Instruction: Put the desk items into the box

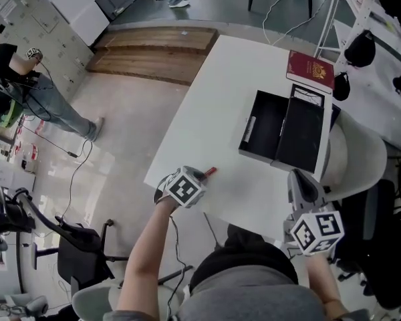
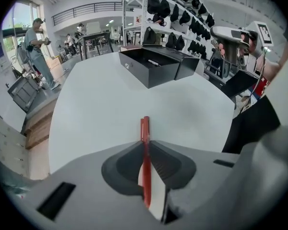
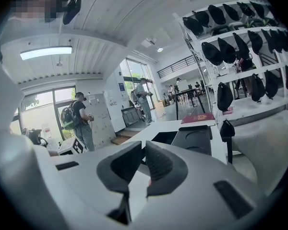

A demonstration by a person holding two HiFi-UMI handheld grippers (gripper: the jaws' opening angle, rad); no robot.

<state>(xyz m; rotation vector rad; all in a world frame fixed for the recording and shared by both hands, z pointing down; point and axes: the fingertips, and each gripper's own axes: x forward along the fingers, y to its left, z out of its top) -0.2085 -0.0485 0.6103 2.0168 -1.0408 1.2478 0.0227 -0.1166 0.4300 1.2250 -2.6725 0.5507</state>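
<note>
A red pen (image 1: 210, 172) lies on the white table (image 1: 217, 92) near its front edge. My left gripper (image 1: 202, 175) points steeply down and is shut on it. In the left gripper view the pen (image 2: 145, 128) runs straight between the dark pads (image 2: 127, 164), its tip sticking out ahead. The open black box (image 1: 281, 132) stands further back to the right, lid laid flat; a small item lies inside it (image 2: 153, 62). My right gripper (image 1: 301, 183) hovers at the table's front right corner, jaws together and holding nothing (image 3: 143, 150).
A dark red booklet (image 1: 311, 69) lies on the table behind the box. A white chair (image 1: 361, 156) stands right of the table and a black office chair (image 1: 80, 249) at the lower left. A person (image 1: 17, 82) stands far left; shelves with black bags (image 3: 230, 56) line the right.
</note>
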